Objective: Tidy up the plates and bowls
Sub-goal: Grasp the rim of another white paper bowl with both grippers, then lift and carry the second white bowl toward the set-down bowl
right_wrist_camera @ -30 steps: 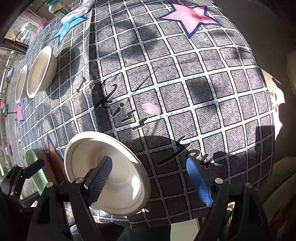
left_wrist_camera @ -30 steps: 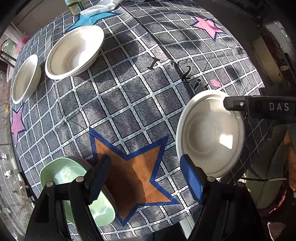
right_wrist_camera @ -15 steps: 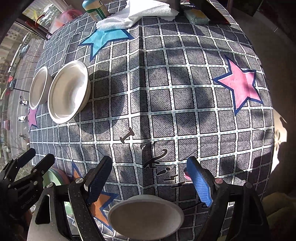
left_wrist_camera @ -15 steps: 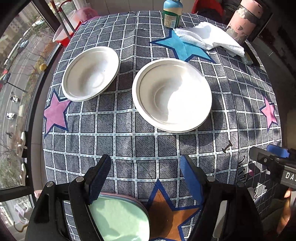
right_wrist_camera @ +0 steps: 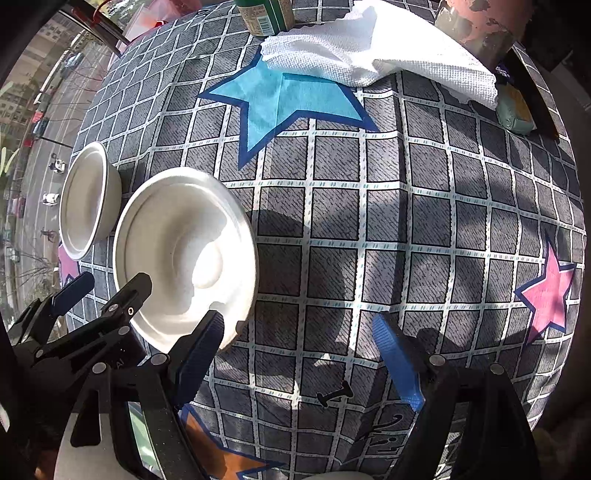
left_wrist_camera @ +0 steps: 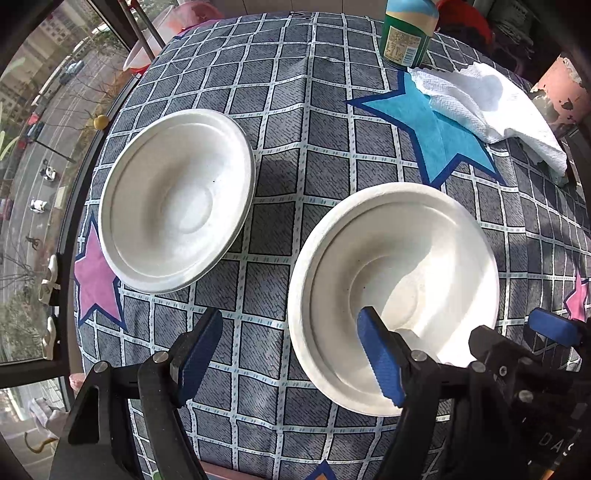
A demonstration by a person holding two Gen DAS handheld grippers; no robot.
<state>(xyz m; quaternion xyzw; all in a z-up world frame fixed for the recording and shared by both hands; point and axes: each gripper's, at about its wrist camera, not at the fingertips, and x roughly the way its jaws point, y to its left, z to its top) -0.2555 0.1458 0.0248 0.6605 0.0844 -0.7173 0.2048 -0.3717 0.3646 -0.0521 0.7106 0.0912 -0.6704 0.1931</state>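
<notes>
Two white bowls sit on the checked tablecloth. In the left wrist view the smaller bowl lies to the left and the larger bowl to the right. My left gripper is open, its right finger over the larger bowl's near rim, its left finger outside it. In the right wrist view the larger bowl and the smaller bowl lie at the left. My right gripper is open and empty, just right of the larger bowl. A green plate's edge shows at the bottom left.
A white towel and a green bottle stand at the table's far side. A pink pot is at the far right. A sponge lies by the right edge. A window runs along the left side.
Both grippers have moved forward over the table toward the two bowls. The third white bowl near the front edge has dropped out of view, except for a sliver at the bottom.
</notes>
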